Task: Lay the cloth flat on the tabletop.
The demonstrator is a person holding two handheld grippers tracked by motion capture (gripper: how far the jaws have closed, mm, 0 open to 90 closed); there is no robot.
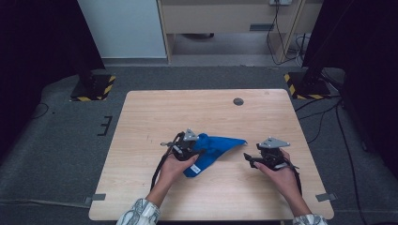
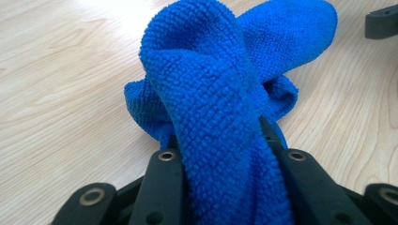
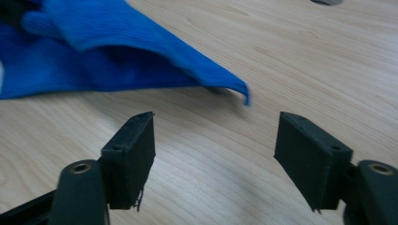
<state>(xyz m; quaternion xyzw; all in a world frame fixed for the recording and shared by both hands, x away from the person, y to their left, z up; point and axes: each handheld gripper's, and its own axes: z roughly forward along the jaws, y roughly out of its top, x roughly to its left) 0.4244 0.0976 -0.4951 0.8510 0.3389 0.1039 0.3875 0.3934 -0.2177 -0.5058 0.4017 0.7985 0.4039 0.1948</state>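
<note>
Blue cloth (image 1: 213, 149): soft, light microfibre, limp, bunched on the table (image 1: 155, 112). Left gripper (image 2: 225, 159) fingers clamp one gathered end. Right gripper (image 3: 215, 154) fingers open, empty, near the free corner, the best hold.

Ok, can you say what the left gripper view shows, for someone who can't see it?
A bunched blue cloth is clamped between the left gripper's two black jaws, above a pale wooden table.
</note>
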